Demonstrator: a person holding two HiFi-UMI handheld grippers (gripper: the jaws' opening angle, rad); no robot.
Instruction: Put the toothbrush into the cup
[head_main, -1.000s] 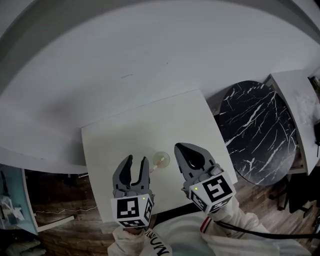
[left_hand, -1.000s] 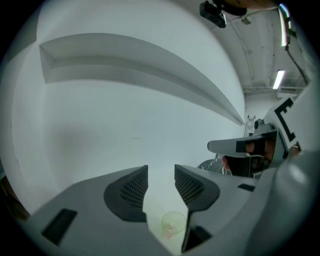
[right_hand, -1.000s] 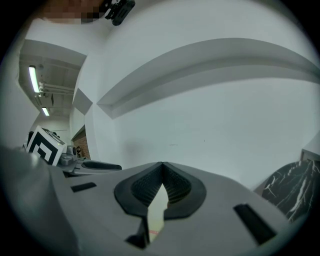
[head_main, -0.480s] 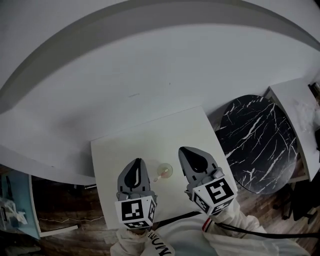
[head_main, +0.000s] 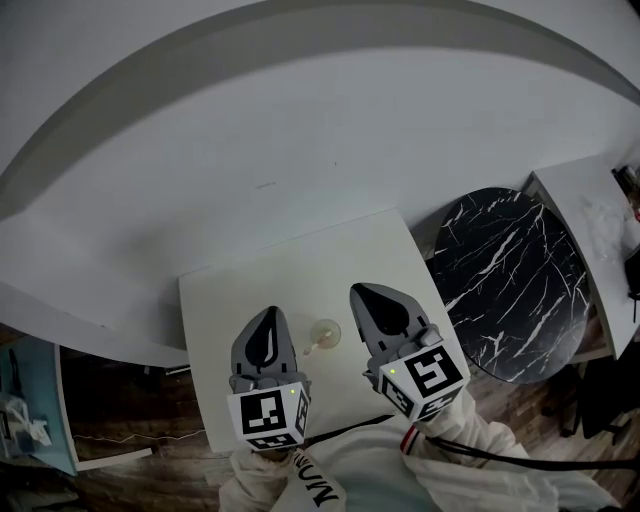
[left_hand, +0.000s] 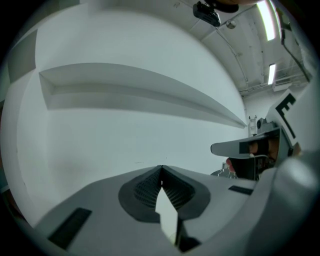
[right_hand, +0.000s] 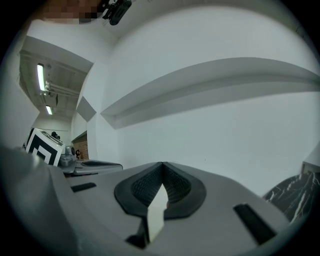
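A small clear cup (head_main: 324, 331) stands on the white table (head_main: 250, 290), seen in the head view between my two grippers. A pale toothbrush handle (head_main: 311, 348) leans out of it toward the near left. My left gripper (head_main: 269, 313) is just left of the cup, shut and empty, apart from it. To the right of the cup is my right gripper (head_main: 360, 292), also shut and empty. In the left gripper view the left gripper (left_hand: 161, 167) has its jaws closed tip to tip in front of a white wall. The right gripper (right_hand: 162, 164) looks the same in its own view. Neither gripper view shows the cup.
A round black marble table (head_main: 520, 270) stands to the right of the white table. A white wall with a ledge (head_main: 300, 120) runs behind. Wooden floor (head_main: 120, 400) lies left of the table. A light blue cabinet (head_main: 30, 420) is at the far left.
The left gripper's jaws, open a second ago, have closed on nothing. Both grippers sit a little higher. The cup and toothbrush stay in place.
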